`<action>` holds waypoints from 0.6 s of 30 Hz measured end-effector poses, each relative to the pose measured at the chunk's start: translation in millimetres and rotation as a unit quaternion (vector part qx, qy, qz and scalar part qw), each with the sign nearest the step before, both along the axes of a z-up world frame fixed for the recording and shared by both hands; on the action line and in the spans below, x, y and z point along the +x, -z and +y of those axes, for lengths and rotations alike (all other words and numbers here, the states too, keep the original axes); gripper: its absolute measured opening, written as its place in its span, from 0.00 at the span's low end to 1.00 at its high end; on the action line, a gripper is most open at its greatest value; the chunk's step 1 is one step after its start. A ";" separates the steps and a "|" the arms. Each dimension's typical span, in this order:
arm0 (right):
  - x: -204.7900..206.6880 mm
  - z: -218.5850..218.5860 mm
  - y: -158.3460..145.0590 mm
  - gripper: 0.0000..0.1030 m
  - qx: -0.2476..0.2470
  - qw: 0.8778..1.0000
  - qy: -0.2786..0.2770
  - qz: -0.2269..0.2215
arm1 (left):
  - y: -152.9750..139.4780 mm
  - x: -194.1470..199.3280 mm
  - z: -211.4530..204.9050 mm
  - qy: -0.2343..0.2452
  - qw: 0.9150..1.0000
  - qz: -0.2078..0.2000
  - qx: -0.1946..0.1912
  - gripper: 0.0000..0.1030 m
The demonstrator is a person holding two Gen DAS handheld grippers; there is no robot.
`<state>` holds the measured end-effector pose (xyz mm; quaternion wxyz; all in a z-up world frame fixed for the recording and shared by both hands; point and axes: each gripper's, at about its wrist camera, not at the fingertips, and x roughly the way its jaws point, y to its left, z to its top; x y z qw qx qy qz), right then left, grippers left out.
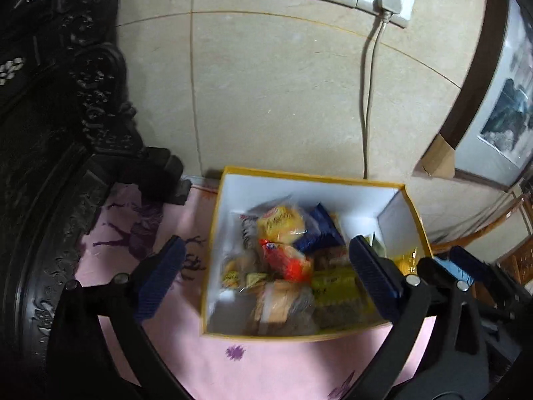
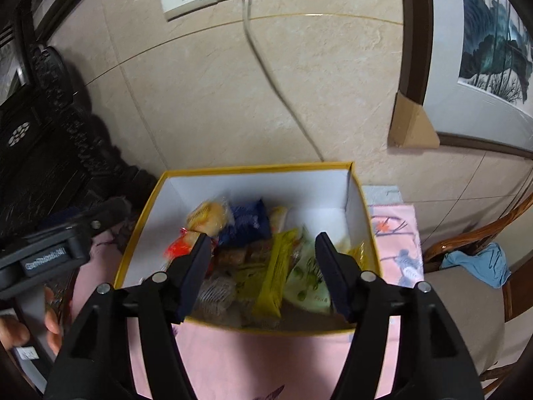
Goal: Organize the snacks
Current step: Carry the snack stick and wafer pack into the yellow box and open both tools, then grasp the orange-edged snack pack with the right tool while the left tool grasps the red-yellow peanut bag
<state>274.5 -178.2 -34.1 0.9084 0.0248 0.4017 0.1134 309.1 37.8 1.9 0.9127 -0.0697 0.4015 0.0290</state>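
Both grippers are hovering above the yellow-rimmed box (image 2: 253,166), which is sitting on a pink patterned cloth (image 1: 266,366) close against the tiled wall (image 1: 266,100). The left gripper (image 1: 266,266) is standing with its jaws spread wide and nothing between them; the right gripper (image 2: 263,263) is standing with its jaws parted and likewise empty. The snacks (image 1: 283,266) are lying piled inside the box, among them a yellow bun packet (image 2: 208,216), a dark blue packet (image 2: 248,221), an orange-red packet (image 1: 284,260) and a green-yellow wrapper (image 2: 273,276). Judging by this arrangement, the collecting step is looking complete or nearly so. A carved dark wooden cabinet (image 1: 50,133) is flanking the box on the left, and a power cord (image 2: 276,83) is running down the wall behind it. A wooden chair (image 2: 473,283) carrying a blue cloth (image 2: 479,263) is standing to the right. The box walls are limiting sideways approach; access is from above.
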 end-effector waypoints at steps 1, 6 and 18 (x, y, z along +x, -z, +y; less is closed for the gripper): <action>-8.4 2.3 1.2 0.69 0.003 1.000 -0.011 0.002 | 0.2 -9.8 2.6 0.005 1.000 0.000 0.009 0.97; -73.9 28.2 38.8 0.74 0.000 0.996 -0.081 0.045 | 37.2 -111.6 42.2 -0.038 0.997 0.043 0.047 0.97; -228.1 145.0 153.0 0.74 0.023 0.960 -0.220 0.171 | 92.9 -255.4 104.9 -0.113 0.986 0.112 0.049 0.97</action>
